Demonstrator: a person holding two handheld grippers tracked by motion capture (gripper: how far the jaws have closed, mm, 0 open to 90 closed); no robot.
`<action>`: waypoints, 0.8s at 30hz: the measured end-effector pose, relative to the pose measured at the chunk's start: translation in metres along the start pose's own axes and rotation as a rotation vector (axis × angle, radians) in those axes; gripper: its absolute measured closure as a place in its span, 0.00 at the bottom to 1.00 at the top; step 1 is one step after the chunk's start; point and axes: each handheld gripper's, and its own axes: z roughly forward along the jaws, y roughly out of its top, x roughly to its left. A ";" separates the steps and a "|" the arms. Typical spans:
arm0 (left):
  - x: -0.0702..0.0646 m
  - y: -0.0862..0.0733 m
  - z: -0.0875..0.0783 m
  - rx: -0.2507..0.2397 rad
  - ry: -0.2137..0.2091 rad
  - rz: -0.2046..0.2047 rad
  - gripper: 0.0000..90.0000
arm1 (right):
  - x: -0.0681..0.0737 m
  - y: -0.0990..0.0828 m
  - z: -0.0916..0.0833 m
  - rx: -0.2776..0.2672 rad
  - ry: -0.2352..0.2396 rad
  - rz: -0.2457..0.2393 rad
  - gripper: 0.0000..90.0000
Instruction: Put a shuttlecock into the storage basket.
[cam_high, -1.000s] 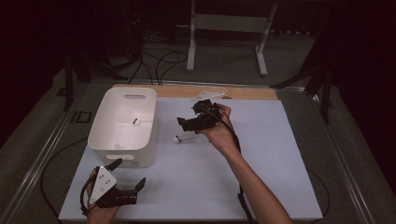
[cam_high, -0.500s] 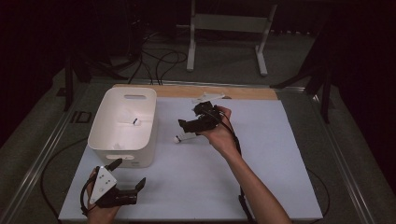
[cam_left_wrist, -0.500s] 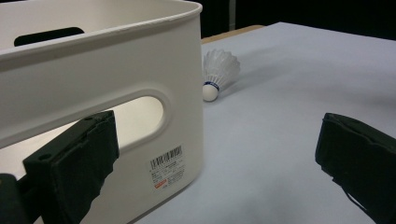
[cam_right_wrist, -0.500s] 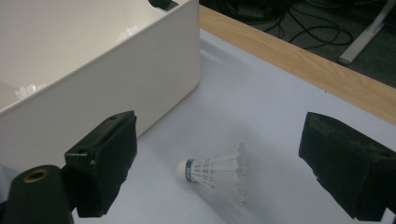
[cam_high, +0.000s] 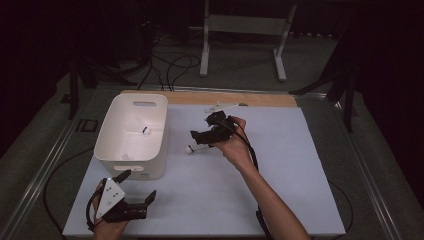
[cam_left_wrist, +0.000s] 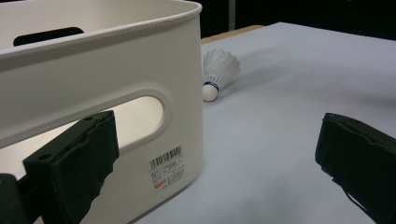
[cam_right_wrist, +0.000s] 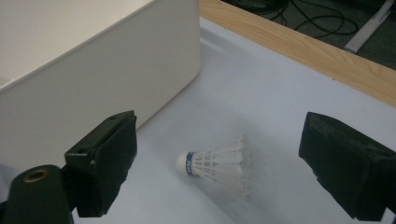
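While the right hand-held gripper (cam_high: 200, 136) hangs low over the white sheet-covered table (cam_high: 300, 165), its black jaws stand wide apart with nothing between them, bracketing a white feathered shuttlecock with a blue band at its cork (cam_right_wrist: 215, 164). That shuttlecock lies on its side on the table just beside the right wall of the white plastic storage bin with slotted handles (cam_high: 156, 150), cork end toward the bin, close to it but not touching. Compared with the high view of a second ago, very little has shifted: the right hand-held gripper has eased slightly down and toward the shuttlecock, and the shuttlecock itself has not moved. I judge from this that the reach is nearly finished and the closing of the jaws is the step now due, with the lift into the bin after that. A second shuttlecock (cam_high: 143, 130) already rests on the bin floor. The left hand-held gripper (cam_high: 137, 187) is parked at the near left corner of the table, jaws spread and empty, pointed at the bin's near wall and its barcode label (cam_left_wrist: 166, 171); it has kept its place over the same second and seems to have no part in this pick. The feathers look frail, so a gentle closure on the skirt or the cork seems wise.
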 end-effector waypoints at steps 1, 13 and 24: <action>0.000 0.000 0.000 0.000 0.000 -0.001 0.00 | 0.000 0.000 0.000 0.000 0.001 -0.001 0.13; 0.000 0.000 0.000 -0.003 0.002 -0.004 0.00 | -0.003 -0.005 0.006 0.014 0.000 0.010 0.13; 0.000 0.000 0.000 -0.002 0.001 -0.002 0.00 | -0.006 -0.010 0.011 0.024 -0.001 0.027 0.13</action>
